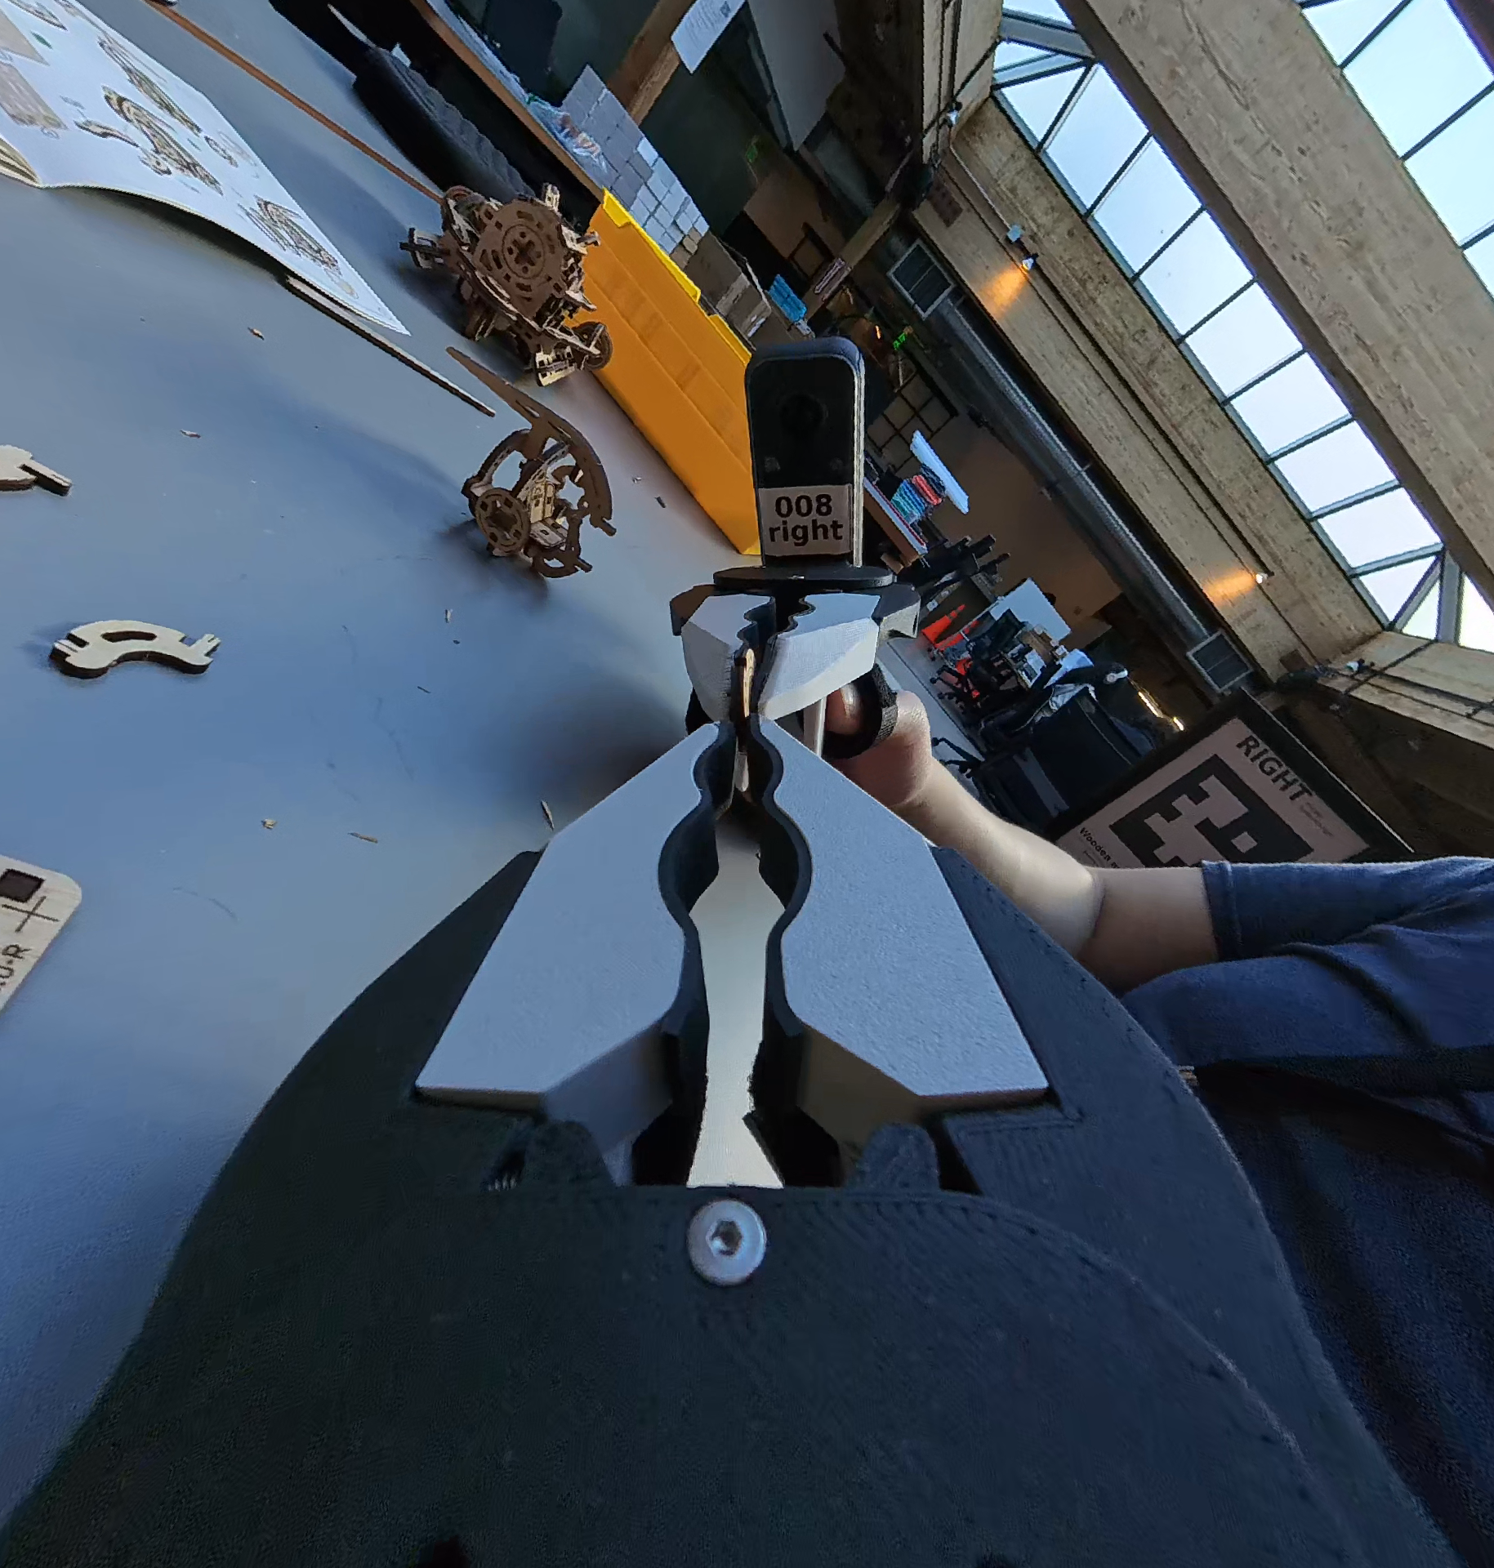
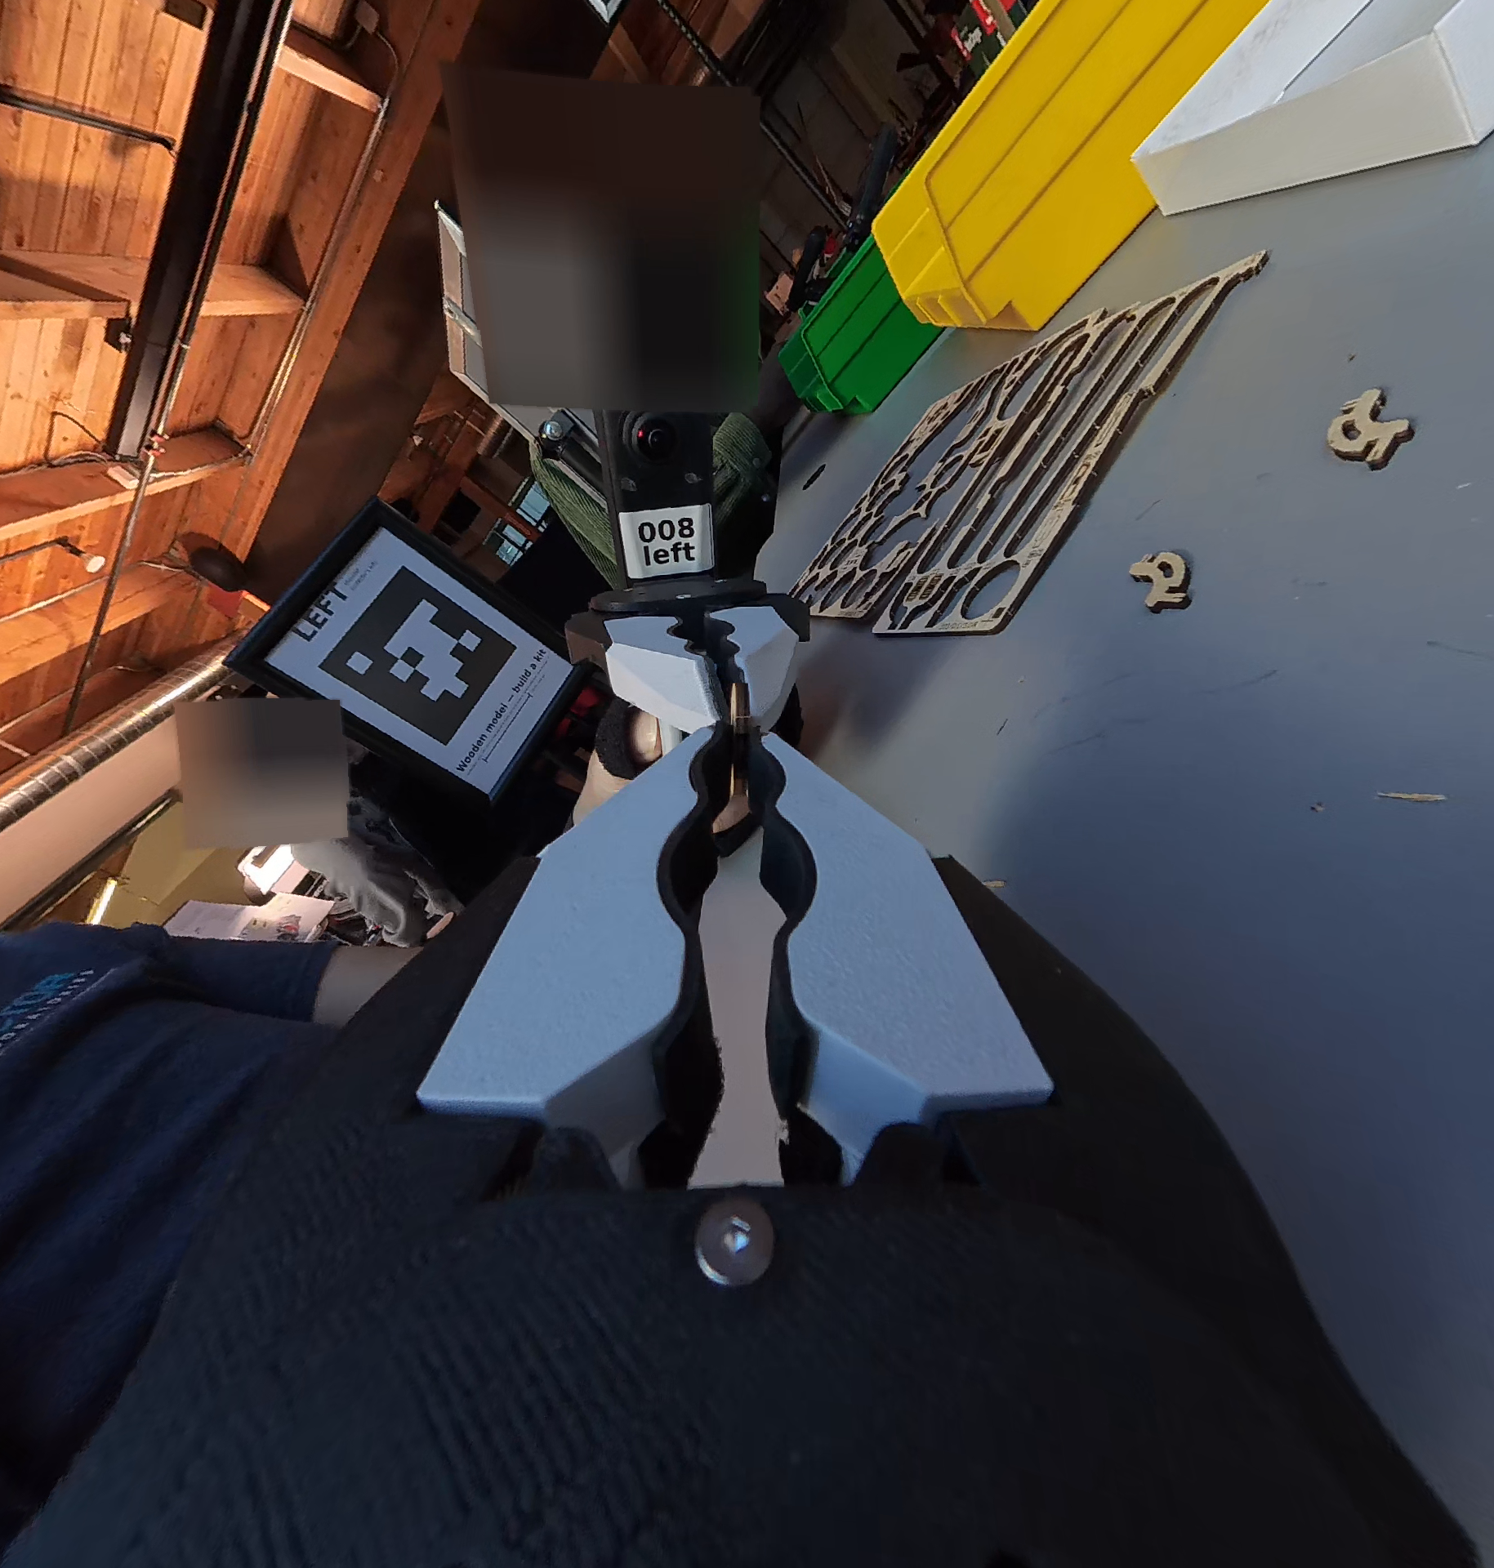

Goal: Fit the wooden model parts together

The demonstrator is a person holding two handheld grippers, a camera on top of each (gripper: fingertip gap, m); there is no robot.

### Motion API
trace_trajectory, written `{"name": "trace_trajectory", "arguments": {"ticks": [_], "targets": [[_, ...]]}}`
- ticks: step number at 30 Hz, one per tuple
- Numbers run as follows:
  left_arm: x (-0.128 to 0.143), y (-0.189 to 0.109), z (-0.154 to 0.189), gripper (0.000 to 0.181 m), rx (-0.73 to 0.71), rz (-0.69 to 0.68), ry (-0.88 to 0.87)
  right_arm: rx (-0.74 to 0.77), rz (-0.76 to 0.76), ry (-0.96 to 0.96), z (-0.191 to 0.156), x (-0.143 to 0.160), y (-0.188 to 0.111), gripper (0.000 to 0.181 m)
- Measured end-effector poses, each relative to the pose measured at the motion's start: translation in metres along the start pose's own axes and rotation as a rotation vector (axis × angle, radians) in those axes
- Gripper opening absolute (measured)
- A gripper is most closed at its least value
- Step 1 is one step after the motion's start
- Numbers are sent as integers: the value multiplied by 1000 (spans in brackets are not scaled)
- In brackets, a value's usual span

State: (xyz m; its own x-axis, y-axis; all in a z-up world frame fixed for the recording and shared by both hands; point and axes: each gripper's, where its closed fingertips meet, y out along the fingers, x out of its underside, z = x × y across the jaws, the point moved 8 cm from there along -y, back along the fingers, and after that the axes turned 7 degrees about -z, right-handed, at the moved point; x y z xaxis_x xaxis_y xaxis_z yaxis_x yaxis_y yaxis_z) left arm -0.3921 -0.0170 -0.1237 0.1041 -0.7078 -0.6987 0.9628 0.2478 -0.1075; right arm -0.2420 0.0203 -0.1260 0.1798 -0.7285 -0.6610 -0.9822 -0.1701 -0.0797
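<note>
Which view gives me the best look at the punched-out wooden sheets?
The right wrist view: the punched-out wooden sheets lie flat on the grey table, near the green bin, with their cutouts clearly visible. The left wrist view shows none of them, only assembled model pieces and loose parts.

This is a workshop or maker space inside a large industrial hall. Beyond the left gripper (image 1: 739, 747) run concrete beams (image 1: 1286, 280) and a long skylight (image 1: 1235, 254). Left of the right gripper (image 2: 735, 747) are timber ceiling planks (image 2: 64, 212) and a metal duct (image 2: 90, 751). Yellow storage bins (image 2: 1023, 187) and a green bin (image 2: 853, 348) line the grey worktable (image 2: 1235, 848) ahead of it, with cluttered shelves behind.
</note>
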Motion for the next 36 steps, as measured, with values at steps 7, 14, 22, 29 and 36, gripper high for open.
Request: {"name": "trace_trajectory", "arguments": {"ticks": [7, 14, 22, 29, 36], "targets": [[0, 1, -2, 0, -35, -8, -8, 28, 0, 13, 2, 0, 0, 0], [-3, -1, 0, 3, 37, 21, 5, -41, -9, 6, -1, 2, 0, 0], [-3, -3, 2, 0, 42, 32, 25, -46, -19, 6, -2, 2, 0, 0], [-3, -1, 0, 11, 18, 8, 17, -58, -19, -1, -3, 3, 1, 0], [-2, -1, 2, 1, 46, 6, 21, -50, -20, 3, -2, 2, 1, 1]]}}
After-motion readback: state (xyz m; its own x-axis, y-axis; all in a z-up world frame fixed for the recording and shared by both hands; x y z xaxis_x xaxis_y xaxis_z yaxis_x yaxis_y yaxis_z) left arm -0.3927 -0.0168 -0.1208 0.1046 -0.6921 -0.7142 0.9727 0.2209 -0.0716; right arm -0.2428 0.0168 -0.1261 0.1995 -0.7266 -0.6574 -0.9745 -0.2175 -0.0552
